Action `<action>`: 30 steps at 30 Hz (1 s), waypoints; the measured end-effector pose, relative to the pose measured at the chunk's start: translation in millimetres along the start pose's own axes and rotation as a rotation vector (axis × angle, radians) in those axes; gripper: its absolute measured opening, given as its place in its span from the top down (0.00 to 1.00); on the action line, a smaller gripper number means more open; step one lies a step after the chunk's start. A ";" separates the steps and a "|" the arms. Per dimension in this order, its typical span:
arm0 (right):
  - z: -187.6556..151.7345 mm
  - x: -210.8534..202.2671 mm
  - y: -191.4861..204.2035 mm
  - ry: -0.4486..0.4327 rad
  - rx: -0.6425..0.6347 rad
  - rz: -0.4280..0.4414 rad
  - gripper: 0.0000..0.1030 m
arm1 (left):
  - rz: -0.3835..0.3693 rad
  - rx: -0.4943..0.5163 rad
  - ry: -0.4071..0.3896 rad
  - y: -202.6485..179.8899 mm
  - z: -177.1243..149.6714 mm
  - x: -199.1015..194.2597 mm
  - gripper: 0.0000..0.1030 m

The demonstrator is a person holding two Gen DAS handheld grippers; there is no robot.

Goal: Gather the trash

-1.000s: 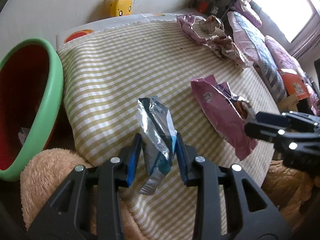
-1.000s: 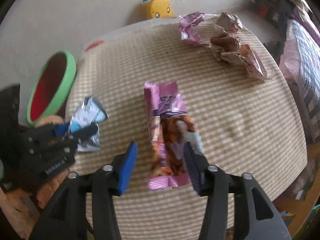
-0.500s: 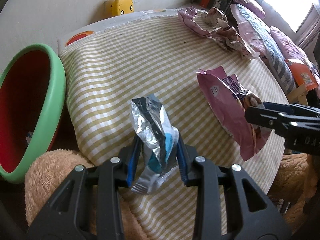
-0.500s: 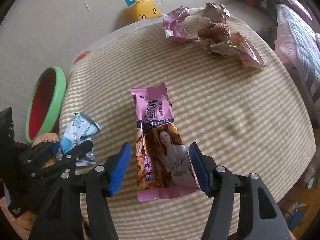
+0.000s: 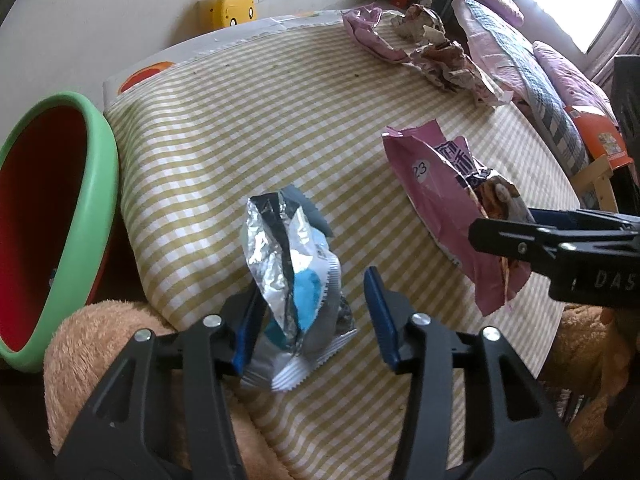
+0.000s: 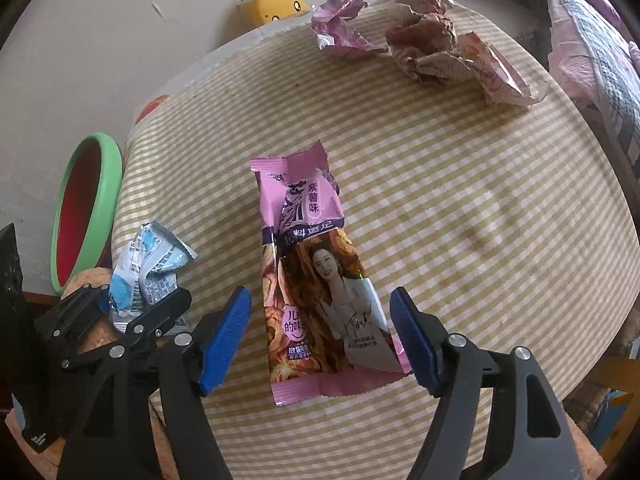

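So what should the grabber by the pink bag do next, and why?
Probably close the right gripper on the pink bag. Its jaws are wide open on either side of the bag's near end, and the bag lies flat on the table, not yet held.

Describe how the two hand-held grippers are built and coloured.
Both match: the left hand-held gripper and right hand-held gripper have black plastic arms with triangular cutouts, silver rivets and blue ribbed pads. White lettering marks the right one's side. No cables or sleeves show.
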State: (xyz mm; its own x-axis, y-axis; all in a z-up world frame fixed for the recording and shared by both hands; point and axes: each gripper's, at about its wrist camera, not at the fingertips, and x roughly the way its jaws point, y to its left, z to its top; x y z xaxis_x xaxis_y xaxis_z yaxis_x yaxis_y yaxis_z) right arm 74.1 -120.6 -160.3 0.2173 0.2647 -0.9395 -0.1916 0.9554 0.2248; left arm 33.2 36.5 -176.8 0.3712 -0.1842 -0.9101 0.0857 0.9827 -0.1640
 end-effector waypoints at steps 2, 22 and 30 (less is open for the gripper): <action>0.5 0.0 1.6 0.001 0.001 0.008 0.33 | 0.007 0.002 0.001 -0.2 0.1 0.3 0.55; 1.8 9.0 7.3 0.043 -0.016 0.040 0.32 | 0.025 -0.021 -0.001 3.6 0.4 1.5 0.68; -1.0 5.0 10.1 0.029 -0.015 0.057 0.56 | 0.030 -0.033 -0.014 5.6 0.8 -1.8 0.68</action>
State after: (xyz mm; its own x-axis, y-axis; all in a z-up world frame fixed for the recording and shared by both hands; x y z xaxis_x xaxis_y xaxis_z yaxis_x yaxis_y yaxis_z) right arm 72.3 -109.7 -162.9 0.1779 0.3144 -0.9325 -0.2176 0.9367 0.2744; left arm 33.8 42.3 -175.7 0.3865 -0.1546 -0.9092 0.0440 0.9878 -0.1493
